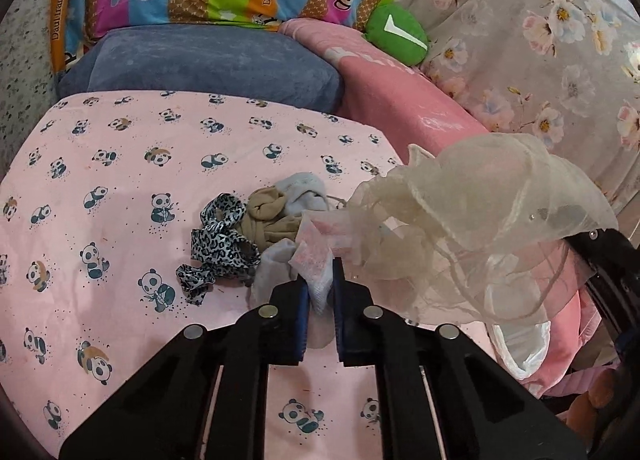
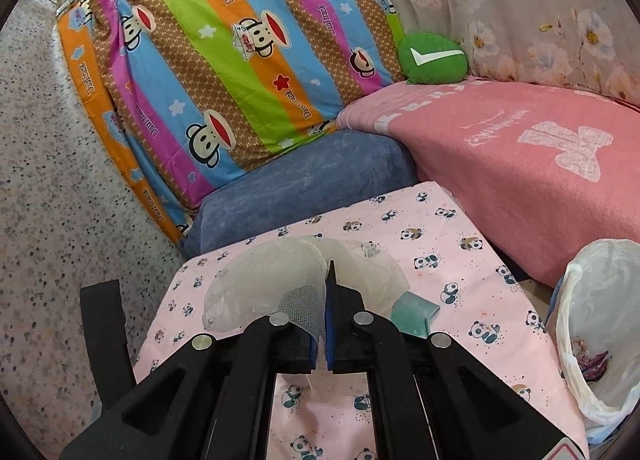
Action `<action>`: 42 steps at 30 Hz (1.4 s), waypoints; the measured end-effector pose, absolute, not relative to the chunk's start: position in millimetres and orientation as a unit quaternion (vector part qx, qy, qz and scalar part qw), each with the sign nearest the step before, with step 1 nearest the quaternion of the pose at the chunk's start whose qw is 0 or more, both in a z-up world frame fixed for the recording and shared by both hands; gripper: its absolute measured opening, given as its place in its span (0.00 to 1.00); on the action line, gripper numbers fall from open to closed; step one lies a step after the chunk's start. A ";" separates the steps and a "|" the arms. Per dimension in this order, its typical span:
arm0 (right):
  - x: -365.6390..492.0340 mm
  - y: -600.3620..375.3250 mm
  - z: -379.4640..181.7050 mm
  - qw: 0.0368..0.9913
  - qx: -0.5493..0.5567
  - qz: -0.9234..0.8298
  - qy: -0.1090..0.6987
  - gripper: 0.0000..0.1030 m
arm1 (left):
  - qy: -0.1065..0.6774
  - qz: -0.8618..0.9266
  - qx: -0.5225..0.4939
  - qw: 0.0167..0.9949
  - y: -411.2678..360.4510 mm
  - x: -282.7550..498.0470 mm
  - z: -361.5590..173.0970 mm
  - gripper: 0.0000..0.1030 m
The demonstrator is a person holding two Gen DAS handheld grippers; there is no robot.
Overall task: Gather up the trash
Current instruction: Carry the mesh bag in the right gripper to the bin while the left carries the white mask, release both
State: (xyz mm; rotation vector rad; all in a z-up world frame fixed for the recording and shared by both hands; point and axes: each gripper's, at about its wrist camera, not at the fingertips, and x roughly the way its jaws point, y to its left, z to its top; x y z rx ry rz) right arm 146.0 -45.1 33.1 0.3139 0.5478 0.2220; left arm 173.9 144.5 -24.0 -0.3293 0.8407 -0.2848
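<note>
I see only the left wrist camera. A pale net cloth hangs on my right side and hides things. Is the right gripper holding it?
Observer: Yes. In the right wrist view the right gripper is shut on the net cloth.
Operator: What lies behind the cloth?
Observer: A small green piece lies on the panda sheet, just right of the gripper's fingers.
Operator: Is there something in the bin?
Observer: The bin, lined with a white bag, stands at the sheet's right edge. A purple-pink wrapper lies inside it.
</note>
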 end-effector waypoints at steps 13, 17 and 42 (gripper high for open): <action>88.5 -116.8 86.2 0.961 0.184 0.067 0.197 0.03 | 0.367 -0.208 -0.130 0.897 76.8 134.7 41.2 0.09; 70.2 -149.4 88.8 0.962 0.193 0.042 0.186 0.03 | 0.365 -0.238 -0.113 0.893 41.7 123.8 51.7 0.09; 28.2 -316.9 28.7 0.942 0.242 -0.088 0.217 0.03 | 0.389 -0.359 -0.019 0.848 -151.0 96.8 45.0 0.10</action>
